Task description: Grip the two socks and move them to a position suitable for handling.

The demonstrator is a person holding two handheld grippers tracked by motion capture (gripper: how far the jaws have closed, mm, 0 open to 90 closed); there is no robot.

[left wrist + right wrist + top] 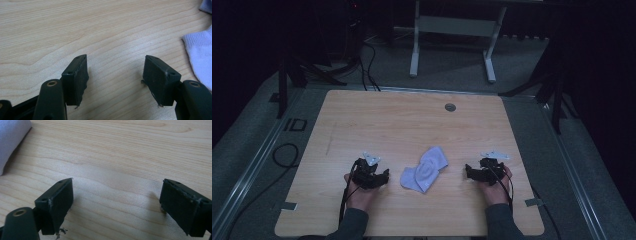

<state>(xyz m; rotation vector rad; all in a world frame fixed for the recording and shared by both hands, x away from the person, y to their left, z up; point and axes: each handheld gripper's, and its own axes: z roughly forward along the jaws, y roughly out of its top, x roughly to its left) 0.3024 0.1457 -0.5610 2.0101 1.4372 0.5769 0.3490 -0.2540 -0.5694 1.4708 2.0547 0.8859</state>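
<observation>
High view is showing you the pale sock lying crumpled on the wooden worktop between your two hands, with the left tongs and the right tongs resting well apart from it on either side, though the dim light is making their jaws hard to read from up there. In the left gripper view your jaws are standing wide open over bare wood, and the sock's ribbed edge is being cut off by the right border. In the right gripper view your jaws are likewise gaping with nothing between them, and just a corner of the sock is peeking in at the top left.
</observation>
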